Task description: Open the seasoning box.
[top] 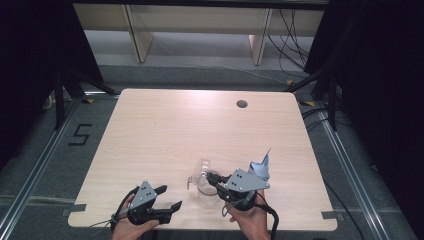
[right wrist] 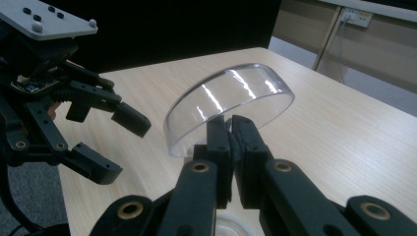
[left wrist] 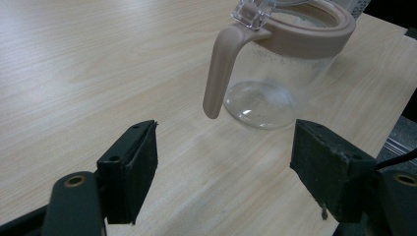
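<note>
Between the right gripper's (right wrist: 231, 129) jaws, clear lid (right wrist: 231, 101).

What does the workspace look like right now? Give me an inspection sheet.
Surface: light wood table, hole near far edge.
Job's things: clear jug, beige rim and handle, upright; its clear lid lifted open.
Clutter: blue cloth beside the jug.
Grippers: right gripper shut on the lid's edge; left gripper open, facing the handle, apart from it.
Cables: one trails from each gripper; more on the floor at far right.
Surroundings: black curtains, wooden furniture behind.
</note>
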The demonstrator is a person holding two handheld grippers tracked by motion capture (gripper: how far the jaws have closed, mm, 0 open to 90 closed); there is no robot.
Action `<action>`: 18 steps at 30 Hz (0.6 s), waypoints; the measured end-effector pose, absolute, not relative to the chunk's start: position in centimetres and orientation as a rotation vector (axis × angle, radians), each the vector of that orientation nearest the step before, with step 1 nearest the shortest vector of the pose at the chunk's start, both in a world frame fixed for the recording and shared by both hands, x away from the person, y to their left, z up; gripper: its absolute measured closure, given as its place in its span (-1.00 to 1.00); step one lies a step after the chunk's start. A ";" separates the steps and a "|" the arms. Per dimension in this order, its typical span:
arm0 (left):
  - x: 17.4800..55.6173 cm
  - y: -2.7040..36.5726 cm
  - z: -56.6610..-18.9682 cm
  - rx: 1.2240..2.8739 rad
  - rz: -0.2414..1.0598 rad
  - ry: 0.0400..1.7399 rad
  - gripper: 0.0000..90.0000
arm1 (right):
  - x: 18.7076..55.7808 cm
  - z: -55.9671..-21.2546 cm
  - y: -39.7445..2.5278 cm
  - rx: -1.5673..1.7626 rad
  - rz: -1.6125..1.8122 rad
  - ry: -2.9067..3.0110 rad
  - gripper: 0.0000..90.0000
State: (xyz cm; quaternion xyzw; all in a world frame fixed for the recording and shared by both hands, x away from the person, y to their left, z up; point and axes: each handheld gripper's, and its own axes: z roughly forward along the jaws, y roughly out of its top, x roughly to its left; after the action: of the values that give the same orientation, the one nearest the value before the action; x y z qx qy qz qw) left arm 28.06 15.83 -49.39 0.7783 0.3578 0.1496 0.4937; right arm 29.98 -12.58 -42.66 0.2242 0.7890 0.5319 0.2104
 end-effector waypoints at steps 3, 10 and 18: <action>28.0 15.9 -49.5 1.882 0.361 0.877 -0.43 | 30.1 -42.6 -12.1 0.628 1.485 2.185 0.93; 28.0 16.2 -49.5 1.866 0.360 0.881 -0.43 | 30.3 -42.7 -11.2 0.611 1.490 2.194 0.93; 27.9 16.2 -49.5 1.879 0.365 0.872 -0.43 | 30.3 -42.6 -10.6 0.592 1.488 2.205 0.93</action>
State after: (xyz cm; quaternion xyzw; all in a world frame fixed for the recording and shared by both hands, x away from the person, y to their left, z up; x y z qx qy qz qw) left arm 27.91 16.18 -49.48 0.7756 0.3600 0.1505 0.4962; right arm 30.26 -10.58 -42.57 0.2126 0.7917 0.5341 0.2066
